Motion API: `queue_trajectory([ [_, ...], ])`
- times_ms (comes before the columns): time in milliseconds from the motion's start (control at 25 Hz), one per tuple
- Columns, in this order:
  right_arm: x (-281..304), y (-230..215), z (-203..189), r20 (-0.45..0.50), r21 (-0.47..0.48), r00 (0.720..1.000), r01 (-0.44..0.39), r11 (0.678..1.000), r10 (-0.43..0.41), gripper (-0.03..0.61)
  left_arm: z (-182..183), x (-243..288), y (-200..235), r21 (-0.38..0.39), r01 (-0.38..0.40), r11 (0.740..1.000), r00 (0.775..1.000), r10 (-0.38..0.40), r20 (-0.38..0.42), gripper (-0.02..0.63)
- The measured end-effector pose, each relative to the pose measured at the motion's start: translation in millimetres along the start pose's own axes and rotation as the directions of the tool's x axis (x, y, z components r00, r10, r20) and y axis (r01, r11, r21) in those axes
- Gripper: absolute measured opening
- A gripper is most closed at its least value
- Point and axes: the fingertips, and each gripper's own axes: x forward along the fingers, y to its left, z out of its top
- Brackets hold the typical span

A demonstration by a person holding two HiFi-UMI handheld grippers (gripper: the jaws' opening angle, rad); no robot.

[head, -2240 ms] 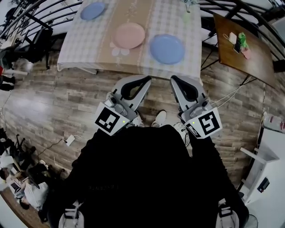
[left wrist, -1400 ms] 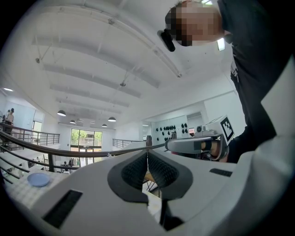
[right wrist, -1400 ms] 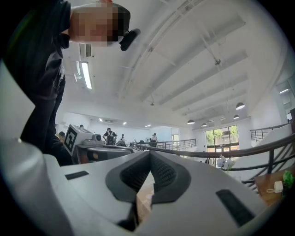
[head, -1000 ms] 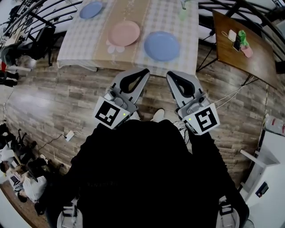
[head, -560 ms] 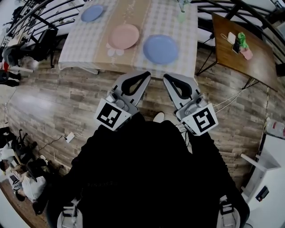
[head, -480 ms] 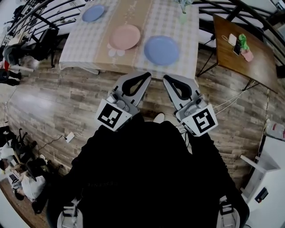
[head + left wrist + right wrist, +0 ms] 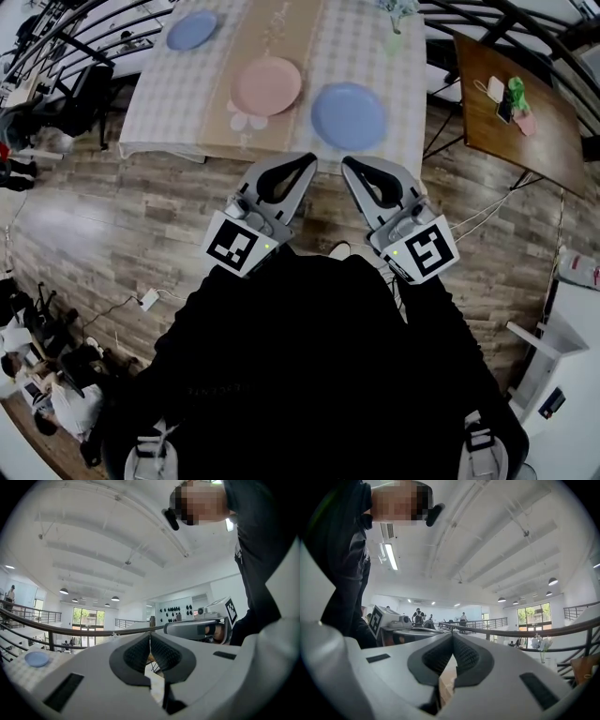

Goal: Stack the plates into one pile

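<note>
Three plates lie apart on the checked tablecloth of the table (image 7: 178, 103): a large blue plate (image 7: 349, 115) nearest me on the right, a pink plate (image 7: 267, 85) in the middle, and a small blue plate (image 7: 191, 29) at the far left, also seen as the small blue plate (image 7: 36, 658). My left gripper (image 7: 310, 161) and right gripper (image 7: 347, 166) hover side by side over the wooden floor, just short of the table's near edge. Both are shut with nothing between their jaws, and neither touches a plate.
A brown side table (image 7: 511, 108) with small items stands at the right behind black railings (image 7: 487, 19). A vase with flowers (image 7: 395, 28) stands at the table's far end. Chairs (image 7: 80, 89) and people (image 7: 47, 394) are at the left. White furniture (image 7: 562, 366) sits at the right.
Both grippers have drawn closer together and nearer the table's edge. The table and plates sit slightly lower in the head view than before.
</note>
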Motion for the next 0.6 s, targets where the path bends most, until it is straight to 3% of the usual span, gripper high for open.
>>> queue_trajectory([
  [600, 221, -73, -11, -0.053, 0.085, 0.987, 0.157, 0.984, -0.153, -0.005, -13, 24, 221, -0.059, 0.176, 0.983, 0.984, -0.178, -0.03, 0.02],
])
